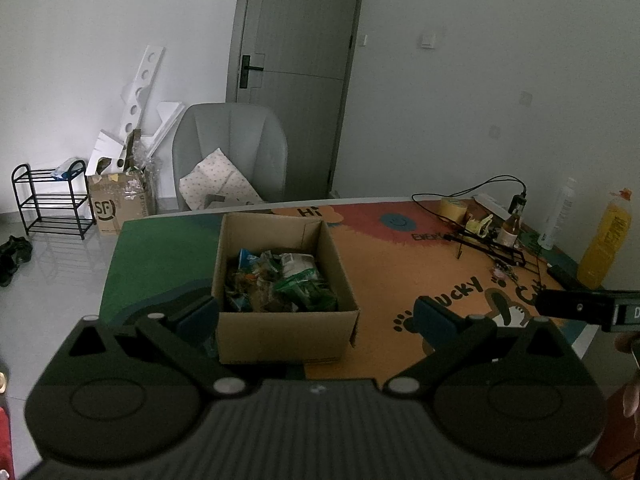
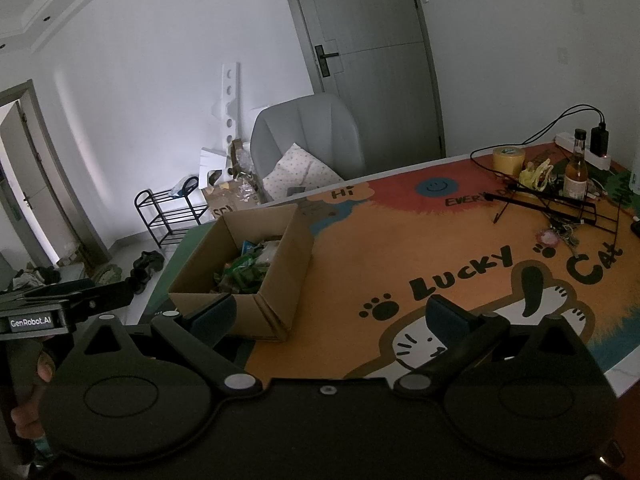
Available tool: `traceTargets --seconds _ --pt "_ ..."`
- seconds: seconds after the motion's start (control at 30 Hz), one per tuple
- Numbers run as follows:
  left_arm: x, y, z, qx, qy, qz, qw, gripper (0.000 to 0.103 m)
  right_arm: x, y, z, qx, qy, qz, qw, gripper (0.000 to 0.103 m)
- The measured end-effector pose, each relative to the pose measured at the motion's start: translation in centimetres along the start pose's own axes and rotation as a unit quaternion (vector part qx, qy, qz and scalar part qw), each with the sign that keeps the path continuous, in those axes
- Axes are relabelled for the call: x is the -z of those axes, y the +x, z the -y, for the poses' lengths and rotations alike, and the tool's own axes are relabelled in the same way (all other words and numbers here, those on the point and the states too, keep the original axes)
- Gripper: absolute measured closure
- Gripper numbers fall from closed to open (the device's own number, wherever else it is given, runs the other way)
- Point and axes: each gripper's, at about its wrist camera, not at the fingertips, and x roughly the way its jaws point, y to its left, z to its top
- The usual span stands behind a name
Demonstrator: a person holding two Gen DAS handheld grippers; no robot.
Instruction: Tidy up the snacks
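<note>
An open cardboard box stands on the colourful table mat. It holds several snack packets, mostly green and blue. The box also shows in the right wrist view with the snack packets inside. My left gripper is open and empty, its fingers either side of the box's near wall. My right gripper is open and empty, right of the box over the mat.
At the table's far right lie a yellow tape roll, a brown bottle, a black wire rack, cables and a yellow bottle. A grey chair, a shoe rack and a door stand behind.
</note>
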Motion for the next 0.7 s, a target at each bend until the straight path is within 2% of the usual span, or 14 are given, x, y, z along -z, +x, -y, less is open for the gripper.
traceTargets --seconds 0.7 --pt "-0.19 -0.27 0.36 0.006 0.003 0.005 1.0000 0.000 0.05 -0.12 0.10 0.000 -0.001 -0.001 1.000 0.000"
